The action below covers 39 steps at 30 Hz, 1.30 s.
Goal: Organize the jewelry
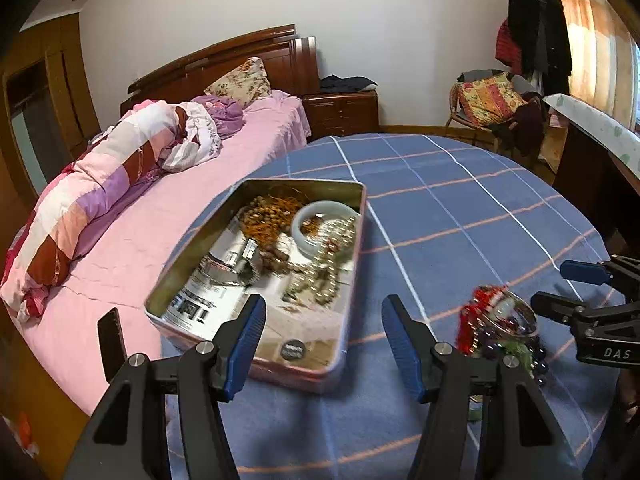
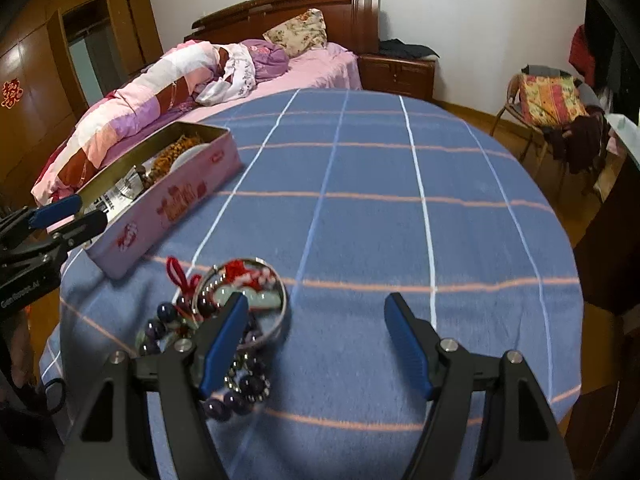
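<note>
An open pink tin box [image 1: 352, 276] [image 2: 188, 196] sits on the blue checked table. It holds a white jade bangle [image 1: 308, 216], amber beads [image 1: 268, 216], a pearl strand [image 1: 328, 268] and a metal watch [image 1: 232, 264]. A loose pile lies to its right: a silver bangle [image 2: 280, 308], red cord charms [image 1: 476, 312] [image 2: 244, 272] and purple bead bracelets [image 2: 240, 392]. My left gripper [image 1: 324, 320] is open and empty over the tin's near end. My right gripper [image 2: 316, 316] is open and empty, its left finger over the pile; it also shows in the left wrist view [image 1: 556, 288].
The round table's blue blanket [image 2: 380, 220] drops off at its edges. A bed with pink sheets [image 1: 132, 236] lies to the left. A chair with cushions [image 2: 548, 108] and a dark desk [image 1: 600, 168] stand to the right. A phone [image 1: 112, 340] sits by the bed.
</note>
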Each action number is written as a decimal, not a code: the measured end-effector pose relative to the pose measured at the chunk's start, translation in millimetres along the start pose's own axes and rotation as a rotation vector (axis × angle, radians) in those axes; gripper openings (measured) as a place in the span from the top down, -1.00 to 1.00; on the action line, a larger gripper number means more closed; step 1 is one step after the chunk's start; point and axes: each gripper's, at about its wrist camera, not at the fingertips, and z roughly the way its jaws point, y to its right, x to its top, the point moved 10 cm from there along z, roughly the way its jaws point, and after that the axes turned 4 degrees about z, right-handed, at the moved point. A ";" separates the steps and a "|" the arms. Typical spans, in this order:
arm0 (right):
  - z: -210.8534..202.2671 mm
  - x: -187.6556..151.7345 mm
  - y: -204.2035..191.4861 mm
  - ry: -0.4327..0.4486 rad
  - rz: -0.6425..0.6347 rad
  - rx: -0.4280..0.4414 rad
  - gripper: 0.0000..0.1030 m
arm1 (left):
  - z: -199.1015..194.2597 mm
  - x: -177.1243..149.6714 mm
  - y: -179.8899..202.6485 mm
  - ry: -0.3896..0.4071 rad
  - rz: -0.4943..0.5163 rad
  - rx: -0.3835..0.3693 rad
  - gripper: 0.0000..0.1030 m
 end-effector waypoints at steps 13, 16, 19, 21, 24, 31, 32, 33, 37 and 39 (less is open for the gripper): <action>4.5 -6.9 -6.8 -0.012 -0.017 0.020 -0.10 | 7.6 2.5 43.0 0.000 0.075 -0.101 -0.18; 4.4 -6.7 -4.2 -0.010 -0.011 0.011 -0.10 | 13.0 5.4 57.0 -0.003 0.098 -0.143 -0.18; 3.1 -6.4 -3.1 -0.006 -0.009 0.008 -0.10 | 22.6 6.7 67.7 -0.021 0.111 -0.158 -0.18; 1.7 -5.6 -3.2 0.000 -0.010 0.005 -0.10 | 27.6 6.2 72.6 -0.031 0.118 -0.162 -0.18; 1.2 -5.1 -1.4 0.005 -0.008 0.001 -0.10 | 32.6 3.4 79.1 -0.044 0.126 -0.173 -0.18; 1.8 -4.8 0.0 0.010 -0.006 0.002 -0.10 | 44.7 -6.6 89.4 -0.103 0.126 -0.256 1.00; 1.4 -4.1 -0.7 0.012 -0.006 0.005 -0.10 | 42.7 -4.9 87.5 -0.092 0.122 -0.252 1.00; 1.5 -3.3 -2.4 0.012 -0.009 0.010 -0.10 | 40.0 -2.9 86.4 -0.083 0.117 -0.254 1.00; 5.1 0.7 -15.2 0.003 -0.035 0.030 -0.10 | 23.3 13.2 72.8 -0.020 0.107 -0.226 1.00; 6.1 5.4 -23.7 0.005 -0.046 0.044 -0.09 | 15.4 22.2 65.1 0.005 0.091 -0.221 1.00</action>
